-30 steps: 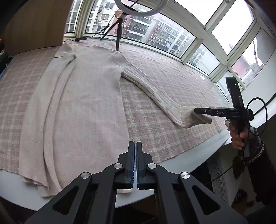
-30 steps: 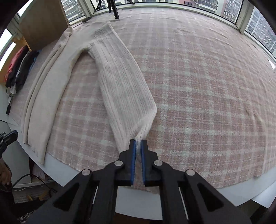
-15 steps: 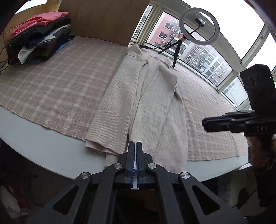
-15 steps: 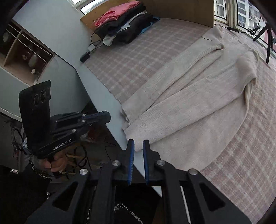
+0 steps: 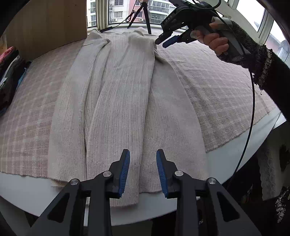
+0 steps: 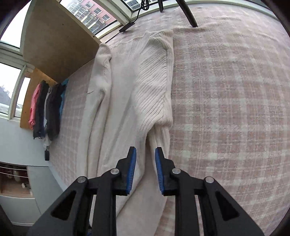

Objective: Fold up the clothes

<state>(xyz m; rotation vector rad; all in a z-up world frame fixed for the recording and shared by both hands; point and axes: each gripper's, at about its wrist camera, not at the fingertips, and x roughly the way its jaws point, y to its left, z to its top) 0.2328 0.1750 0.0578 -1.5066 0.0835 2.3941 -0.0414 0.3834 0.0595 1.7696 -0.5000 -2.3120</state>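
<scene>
A long cream ribbed sweater point(image 5: 123, 94) lies flat on the pink plaid table cover, both sleeves folded in over its body. My left gripper point(image 5: 143, 170) is open and empty, just above the sweater's hem at the near table edge. My right gripper point(image 6: 145, 170) is open and empty, above the sweater's upper part near the folded right shoulder point(image 6: 155, 87). It also shows in the left wrist view point(image 5: 164, 40), held by a hand at the far end of the sweater.
The plaid cover point(image 5: 226, 87) spreads over a white table point(image 5: 27, 197). A stack of folded clothes point(image 6: 47, 109) lies at the far left by a wooden board point(image 5: 45, 29). A tripod point(image 5: 143, 16) stands at the window side.
Both grippers have opened. The right sleeve, held a second ago, now lies folded over the body. The left gripper moved to the hem; the right moved to the shoulder end.
</scene>
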